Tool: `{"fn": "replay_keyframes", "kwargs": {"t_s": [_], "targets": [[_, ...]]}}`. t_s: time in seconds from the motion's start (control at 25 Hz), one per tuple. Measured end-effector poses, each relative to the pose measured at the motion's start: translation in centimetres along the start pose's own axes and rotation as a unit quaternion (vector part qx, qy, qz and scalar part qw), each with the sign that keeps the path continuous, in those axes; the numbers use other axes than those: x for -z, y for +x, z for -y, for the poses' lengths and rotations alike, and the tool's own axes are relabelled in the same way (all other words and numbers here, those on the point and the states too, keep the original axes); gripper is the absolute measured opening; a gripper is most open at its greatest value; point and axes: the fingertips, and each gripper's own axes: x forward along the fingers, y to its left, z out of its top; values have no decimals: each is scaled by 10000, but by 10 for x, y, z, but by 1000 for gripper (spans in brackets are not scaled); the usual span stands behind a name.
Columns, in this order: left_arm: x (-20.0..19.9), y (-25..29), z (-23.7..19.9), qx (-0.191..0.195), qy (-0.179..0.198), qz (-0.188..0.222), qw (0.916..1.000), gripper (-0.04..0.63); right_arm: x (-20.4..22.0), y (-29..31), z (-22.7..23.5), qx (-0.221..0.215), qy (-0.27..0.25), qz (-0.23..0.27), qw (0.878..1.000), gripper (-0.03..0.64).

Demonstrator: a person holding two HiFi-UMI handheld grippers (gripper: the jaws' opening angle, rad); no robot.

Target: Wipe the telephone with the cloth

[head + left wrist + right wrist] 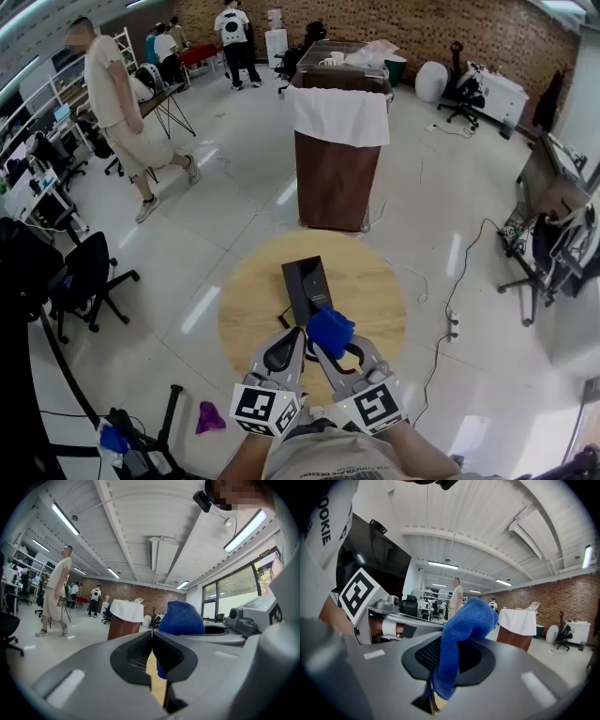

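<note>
A black telephone (307, 286) lies on the round wooden table (253, 305), a little left of its middle. Just in front of the phone's near end, my right gripper (321, 345) is shut on a bunched blue cloth (330, 330). The cloth (461, 639) rises from between the closed jaws of the right gripper (451, 641) in its own view. Close beside it on the left, my left gripper (298, 331) is shut with nothing in it. In the left gripper view its pads (140, 651) meet at the left gripper's (151, 639) tip, with the cloth (180, 618) just to the right.
Beyond the table stands a brown cabinet (336, 178) draped with a white sheet. A person (117, 103) walks at the far left and others stand at the back. A black office chair (86, 277) is at the left. A purple rag (208, 417) and cables (448, 323) lie on the floor.
</note>
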Motion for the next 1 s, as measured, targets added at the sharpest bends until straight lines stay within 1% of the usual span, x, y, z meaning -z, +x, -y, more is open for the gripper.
{"fn": "replay_keyframes", "kwargs": {"t_s": [0.36,0.48,0.64,0.76,0.92,1.0], "targets": [[16,12,-25,223,-195,-183,9994,9,3,24,2,131,6,-82,9999,64],[23,16,-31,293,-295,-249,9988,32,8,29,4,150,45,-96,9998,64],[33,22,-41,344,-542,-324,9974,34,12,34,7,125,60,-129,9998,64],[46,30,-51,358,-774,-441,9954,59,16,38,11,101,56,-131,9998,64],[67,42,-64,361,-898,-689,9929,85,20,42,18,94,41,-210,9997,64],[79,48,-72,394,-1042,-804,9905,101,24,45,20,73,37,-253,9996,64]]}}
